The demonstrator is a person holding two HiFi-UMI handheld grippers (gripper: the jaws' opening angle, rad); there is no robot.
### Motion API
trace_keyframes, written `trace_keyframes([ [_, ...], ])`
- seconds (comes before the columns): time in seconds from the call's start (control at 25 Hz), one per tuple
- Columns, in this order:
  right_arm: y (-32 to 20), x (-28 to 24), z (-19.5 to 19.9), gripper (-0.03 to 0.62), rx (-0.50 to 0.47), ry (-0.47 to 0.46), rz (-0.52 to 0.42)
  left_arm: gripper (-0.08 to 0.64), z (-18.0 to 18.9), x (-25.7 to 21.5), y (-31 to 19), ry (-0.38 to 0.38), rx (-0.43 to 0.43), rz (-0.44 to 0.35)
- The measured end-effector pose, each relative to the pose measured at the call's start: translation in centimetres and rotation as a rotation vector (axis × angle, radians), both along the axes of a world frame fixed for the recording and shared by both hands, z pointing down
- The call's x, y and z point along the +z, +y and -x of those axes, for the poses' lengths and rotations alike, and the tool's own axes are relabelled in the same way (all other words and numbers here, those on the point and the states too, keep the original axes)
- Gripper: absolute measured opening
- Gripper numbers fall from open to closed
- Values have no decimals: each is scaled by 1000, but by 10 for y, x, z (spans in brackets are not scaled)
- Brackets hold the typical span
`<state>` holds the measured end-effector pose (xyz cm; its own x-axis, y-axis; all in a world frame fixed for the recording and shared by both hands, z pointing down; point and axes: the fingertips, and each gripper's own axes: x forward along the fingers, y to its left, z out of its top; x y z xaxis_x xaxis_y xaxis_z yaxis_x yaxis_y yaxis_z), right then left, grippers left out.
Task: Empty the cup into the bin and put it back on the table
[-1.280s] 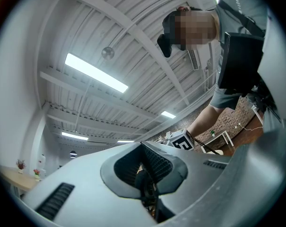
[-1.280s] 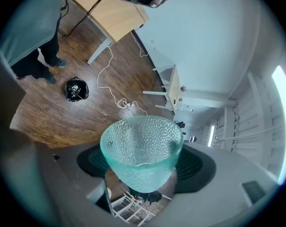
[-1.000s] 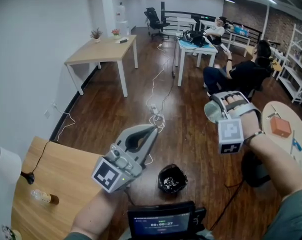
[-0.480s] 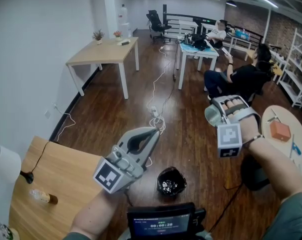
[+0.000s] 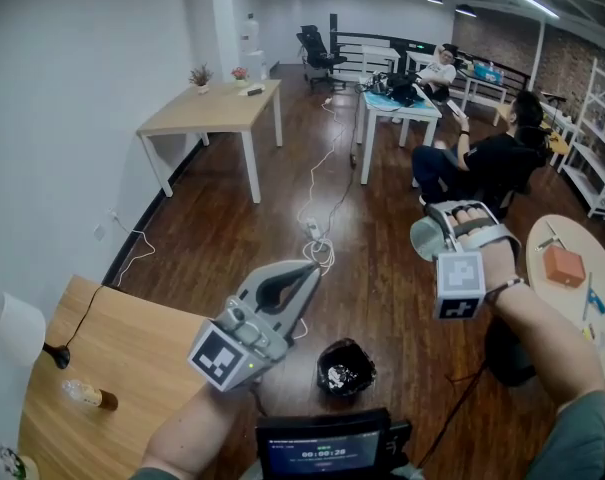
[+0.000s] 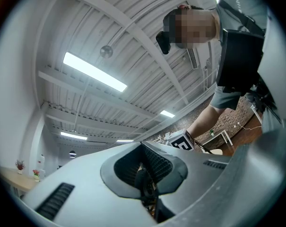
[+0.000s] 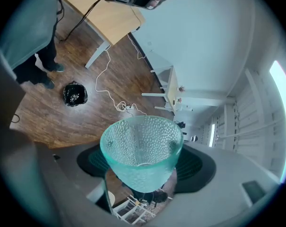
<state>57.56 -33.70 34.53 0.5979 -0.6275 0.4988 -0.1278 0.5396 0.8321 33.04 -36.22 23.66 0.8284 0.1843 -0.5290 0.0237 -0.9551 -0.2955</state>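
Observation:
A clear teal dimpled cup [image 5: 424, 239] sits between the jaws of my right gripper [image 5: 437, 230], which is shut on it and held out over the wooden floor at the right. In the right gripper view the cup [image 7: 142, 155] lies tilted with its mouth toward the camera, and I see nothing inside it; the right gripper [image 7: 143, 170] clasps its lower half. The black-lined bin [image 5: 346, 367] stands on the floor below, between my two hands, and it also shows as the bin [image 7: 75, 93]. My left gripper [image 5: 304, 269] points upward, shut and holding nothing, as the left gripper [image 6: 145, 174] confirms.
A wooden table [image 5: 132, 353] at lower left carries a lamp [image 5: 15, 329] and a bulb [image 5: 86, 396]. A round table [image 5: 557, 223] with an orange box [image 5: 563, 265] stands at right. Seated people [image 5: 482, 158] and floor cables [image 5: 317, 236] lie ahead.

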Motion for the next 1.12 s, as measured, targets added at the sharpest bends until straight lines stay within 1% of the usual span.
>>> trace_keyframes([
  [0.08,1,3,0,391,19,-64,-25,-8,0,1,0,-2,-3,1],
  [0.2,4,5,-6,391,74,-197,-85,-8,-2,3,0,-8,-9,2],
  [0.36,3,13,0,391,123,-417,-166,-8,-2,3,1,-13,-10,3],
  [0.52,5,33,-1,391,197,-650,-253,-8,-1,5,-1,-22,-18,1],
  [0.6,5,38,-2,391,214,-735,-287,-9,-2,5,-1,-25,-22,-2],
  [0.84,6,48,-2,391,238,-862,-335,-8,-6,4,2,-28,-17,-12],
  [1.12,7,46,-6,391,242,-924,-382,-8,-10,5,4,-31,-12,-11],
])
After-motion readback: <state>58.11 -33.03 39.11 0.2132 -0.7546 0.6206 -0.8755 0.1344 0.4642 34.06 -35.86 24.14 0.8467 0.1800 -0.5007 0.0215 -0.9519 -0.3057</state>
